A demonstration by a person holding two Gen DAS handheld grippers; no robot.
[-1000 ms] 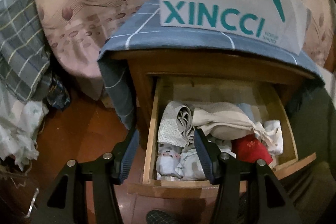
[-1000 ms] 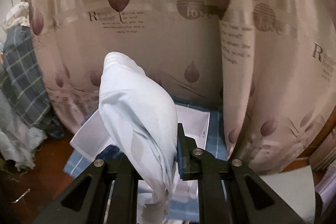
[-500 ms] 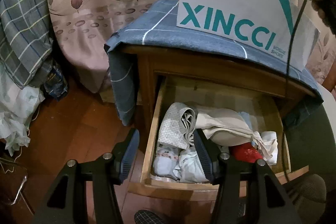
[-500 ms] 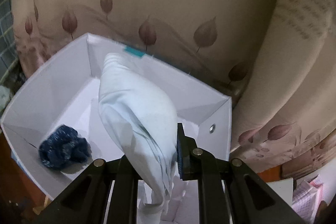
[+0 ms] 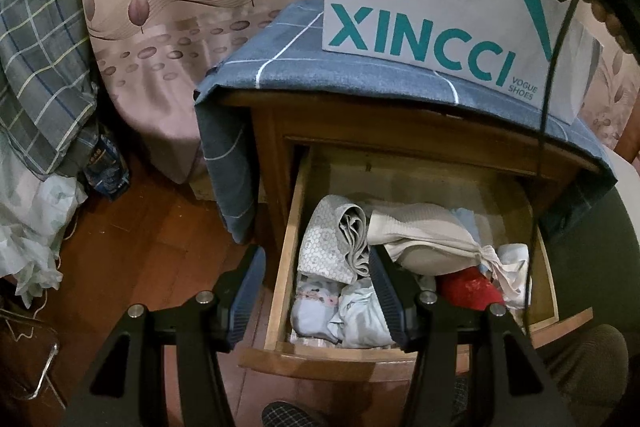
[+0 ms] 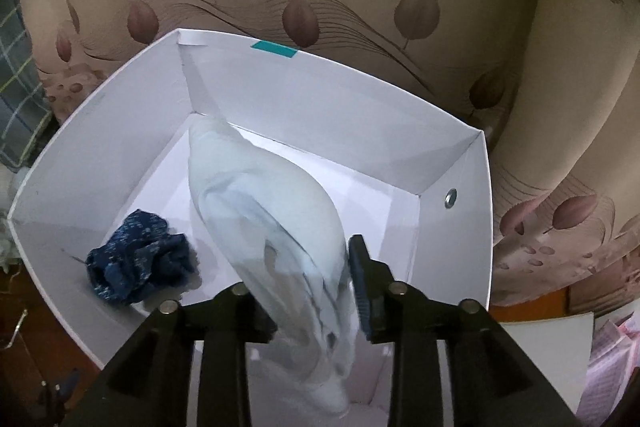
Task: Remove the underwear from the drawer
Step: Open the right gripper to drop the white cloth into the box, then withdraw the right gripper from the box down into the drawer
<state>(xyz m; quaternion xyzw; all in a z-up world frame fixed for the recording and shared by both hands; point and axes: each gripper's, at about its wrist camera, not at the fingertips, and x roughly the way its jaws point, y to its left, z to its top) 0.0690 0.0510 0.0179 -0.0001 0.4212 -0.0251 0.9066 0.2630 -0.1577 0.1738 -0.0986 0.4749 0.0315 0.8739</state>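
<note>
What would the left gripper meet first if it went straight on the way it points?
Probably the folded patterned grey cloth in the open drawer, seen between the left gripper fingers; depth is unclear, so the pale garments below might come first.

Left wrist looks down into drawer; right, close over seemingly shared box.

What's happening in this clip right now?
A person is moving underwear from an open drawer into a white shoebox. The right gripper has just been opening to let a pale blue garment go in the box, beside a dark blue one. The left gripper hovers open over the drawer.
</note>
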